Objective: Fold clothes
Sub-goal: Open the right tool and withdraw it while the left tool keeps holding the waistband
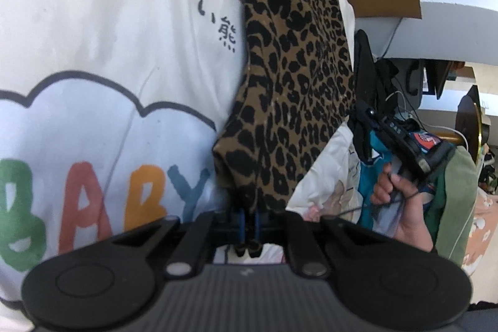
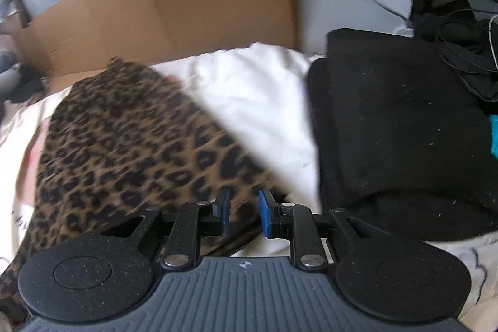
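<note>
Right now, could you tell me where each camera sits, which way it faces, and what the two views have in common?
Left wrist: on the left gripper, shut on the hanging leopard-print garment; beyond it a white BABY shirt, the right hand and the right gripper.
Right wrist: on the right gripper, jaws apart, looking down at the garment, white fabric, a folded black garment.
Shared: the leopard print and the cardboard box.

Left tool (image 1: 248, 218), jaws closed on the leopard cloth (image 1: 289, 77) hanging at twelve o'clock; white shirt (image 1: 102, 52) at nine; hand (image 1: 401, 192) gripping right tool (image 1: 362, 111) at three.
</note>
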`<act>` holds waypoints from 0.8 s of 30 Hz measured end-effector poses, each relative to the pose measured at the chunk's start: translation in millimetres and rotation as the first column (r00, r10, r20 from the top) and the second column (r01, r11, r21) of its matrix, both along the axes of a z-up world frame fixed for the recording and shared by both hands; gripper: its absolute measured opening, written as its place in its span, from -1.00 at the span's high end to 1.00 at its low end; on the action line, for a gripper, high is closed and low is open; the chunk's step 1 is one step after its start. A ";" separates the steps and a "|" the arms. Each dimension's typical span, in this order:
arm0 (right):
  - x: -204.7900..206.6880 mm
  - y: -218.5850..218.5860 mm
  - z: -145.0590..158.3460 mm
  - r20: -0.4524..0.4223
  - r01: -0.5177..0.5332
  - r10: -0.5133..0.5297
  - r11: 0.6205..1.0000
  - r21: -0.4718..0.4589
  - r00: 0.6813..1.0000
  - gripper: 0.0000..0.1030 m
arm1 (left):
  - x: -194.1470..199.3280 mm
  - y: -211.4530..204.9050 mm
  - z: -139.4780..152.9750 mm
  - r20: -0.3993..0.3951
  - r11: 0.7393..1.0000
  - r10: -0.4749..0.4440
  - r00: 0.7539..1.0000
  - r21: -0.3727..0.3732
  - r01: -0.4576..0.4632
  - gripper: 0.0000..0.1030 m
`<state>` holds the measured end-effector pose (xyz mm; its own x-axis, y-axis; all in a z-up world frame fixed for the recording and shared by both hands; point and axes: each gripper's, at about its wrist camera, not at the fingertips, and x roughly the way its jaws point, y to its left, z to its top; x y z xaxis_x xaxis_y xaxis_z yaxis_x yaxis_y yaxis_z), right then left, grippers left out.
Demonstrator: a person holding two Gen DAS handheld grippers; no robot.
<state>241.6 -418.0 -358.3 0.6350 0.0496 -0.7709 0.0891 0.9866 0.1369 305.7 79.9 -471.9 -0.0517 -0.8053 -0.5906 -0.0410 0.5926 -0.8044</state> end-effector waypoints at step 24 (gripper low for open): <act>43.9 -15.7 -36.5 -0.143 -0.159 0.167 0.985 0.066 0.976 0.06 | 6.4 2.0 7.1 0.032 0.999 -0.028 0.999 0.034 0.027 0.89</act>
<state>285.5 -433.8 -394.8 0.4949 0.1870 -0.8486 -0.0492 0.9810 0.1874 312.1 81.9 -464.8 -0.0538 -0.7832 -0.6194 0.0013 0.6202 -0.7844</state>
